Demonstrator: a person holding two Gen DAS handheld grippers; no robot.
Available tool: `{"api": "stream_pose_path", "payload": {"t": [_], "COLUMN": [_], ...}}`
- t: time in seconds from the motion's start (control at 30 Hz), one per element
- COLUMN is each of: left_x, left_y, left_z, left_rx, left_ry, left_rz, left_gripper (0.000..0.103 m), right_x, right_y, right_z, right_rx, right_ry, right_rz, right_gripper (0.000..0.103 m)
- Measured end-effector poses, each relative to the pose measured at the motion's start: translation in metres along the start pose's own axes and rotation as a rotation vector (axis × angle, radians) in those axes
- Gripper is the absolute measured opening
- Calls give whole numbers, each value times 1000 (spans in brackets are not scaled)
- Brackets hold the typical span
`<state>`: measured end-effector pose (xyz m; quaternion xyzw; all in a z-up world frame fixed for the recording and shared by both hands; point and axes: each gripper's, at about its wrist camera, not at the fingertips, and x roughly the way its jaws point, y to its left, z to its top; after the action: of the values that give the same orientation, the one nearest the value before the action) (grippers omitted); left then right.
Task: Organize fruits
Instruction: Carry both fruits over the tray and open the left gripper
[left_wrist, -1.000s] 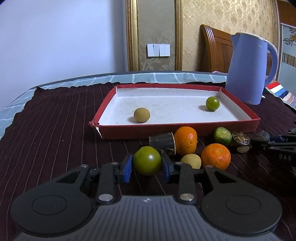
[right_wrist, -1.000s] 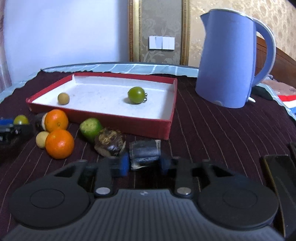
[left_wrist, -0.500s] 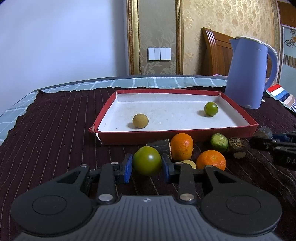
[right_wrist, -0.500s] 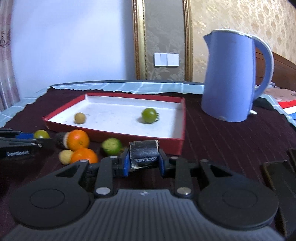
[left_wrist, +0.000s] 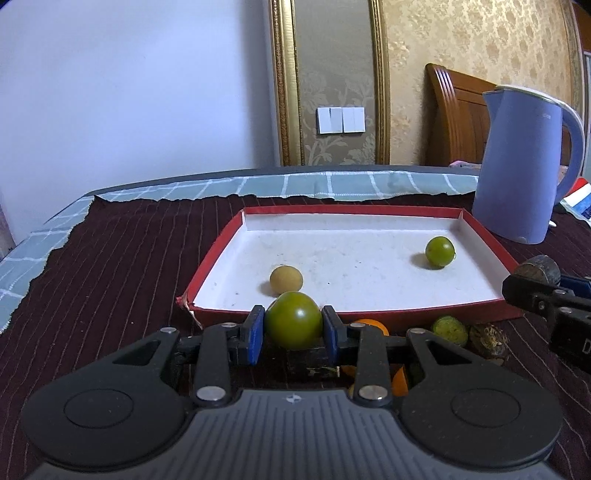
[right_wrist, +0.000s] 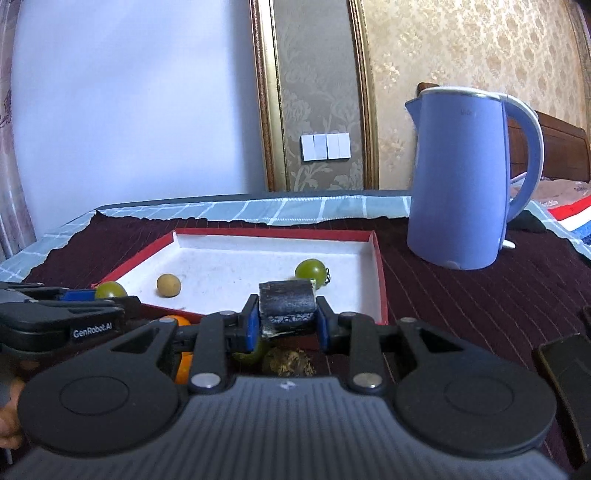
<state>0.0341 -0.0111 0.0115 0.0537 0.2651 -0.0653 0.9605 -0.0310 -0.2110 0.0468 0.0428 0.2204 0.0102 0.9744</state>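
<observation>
My left gripper (left_wrist: 293, 330) is shut on a green tomato (left_wrist: 293, 319) and holds it above the table, just before the near rim of the red tray (left_wrist: 369, 212). My right gripper (right_wrist: 286, 325) is shut on a dark cylindrical piece (right_wrist: 287, 302), held above the tray's near right rim (right_wrist: 380, 273). The tray holds a small tan fruit (left_wrist: 286, 279) and a small green fruit (left_wrist: 439, 252). On the cloth before the tray lie oranges (left_wrist: 373, 325), a lime (left_wrist: 450, 329) and a rough brown fruit (left_wrist: 488, 338), partly hidden by my fingers.
A blue electric kettle (left_wrist: 521, 166) stands right of the tray on the dark striped cloth (left_wrist: 110, 266). A dark flat object (right_wrist: 565, 373) lies at the near right. A wooden headboard (left_wrist: 454, 110) and the wall lie behind the table.
Both grippers have risen from the table with their loads and moved toward the tray. The fruits on the cloth now sit lower, behind my fingers.
</observation>
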Motion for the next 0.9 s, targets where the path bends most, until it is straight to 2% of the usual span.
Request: {"api": "stream_pose_path", "payload": {"t": [0.9], "left_x": [29], "left_y": [-5], "left_z": [18], "left_rx": [14], "left_ry": [39], "left_rz": [19], "left_gripper": [32], "right_x": [24], "right_y": [7], "right_z": [20], "right_rx": [-48], "right_ry": [11], "right_rz": [-8], "right_gripper": [29]}}
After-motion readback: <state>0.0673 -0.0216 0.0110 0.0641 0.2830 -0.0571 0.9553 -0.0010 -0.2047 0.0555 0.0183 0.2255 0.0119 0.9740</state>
